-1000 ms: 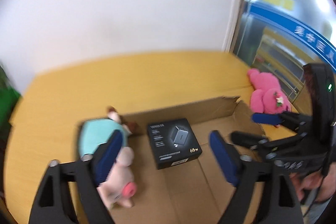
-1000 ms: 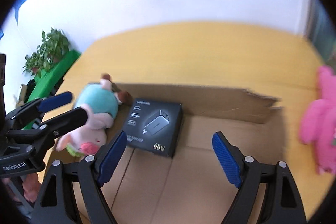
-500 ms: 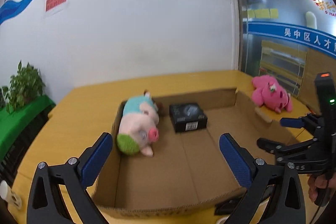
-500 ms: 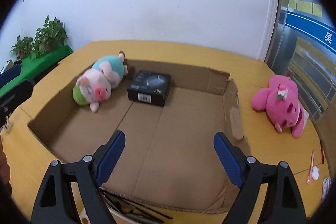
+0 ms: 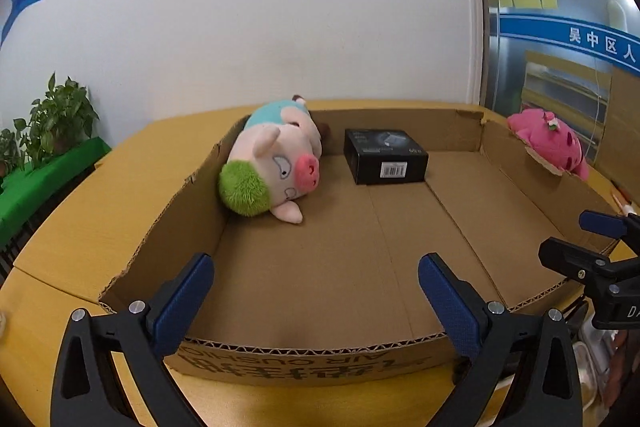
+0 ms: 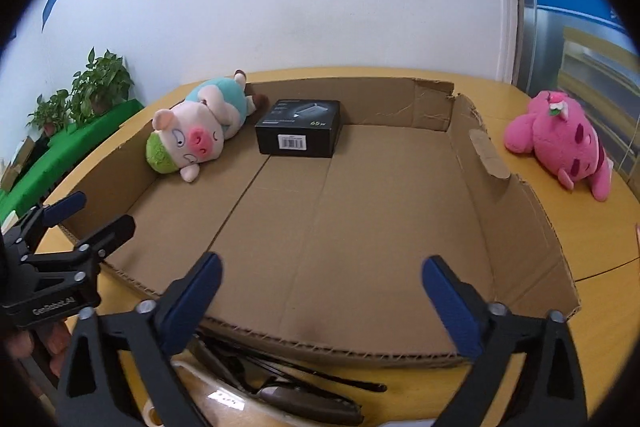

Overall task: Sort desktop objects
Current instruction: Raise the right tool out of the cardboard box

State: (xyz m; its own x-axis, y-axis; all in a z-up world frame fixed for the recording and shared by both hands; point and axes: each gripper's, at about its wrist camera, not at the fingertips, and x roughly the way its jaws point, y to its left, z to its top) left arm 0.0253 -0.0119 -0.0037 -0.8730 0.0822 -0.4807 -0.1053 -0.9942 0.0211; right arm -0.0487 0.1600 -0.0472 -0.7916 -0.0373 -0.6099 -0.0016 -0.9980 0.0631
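both grippers pulled back from cardboard box [image 6: 500,163], right gripper [image 6: 322,291] opening, empty

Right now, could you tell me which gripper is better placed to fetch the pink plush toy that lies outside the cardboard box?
Probably the right gripper. The pink plush toy lies on the table beyond the cardboard box's right wall, on that gripper's side, and its jaws are opening with nothing between them. The left gripper sits further over, towards the pig plush.
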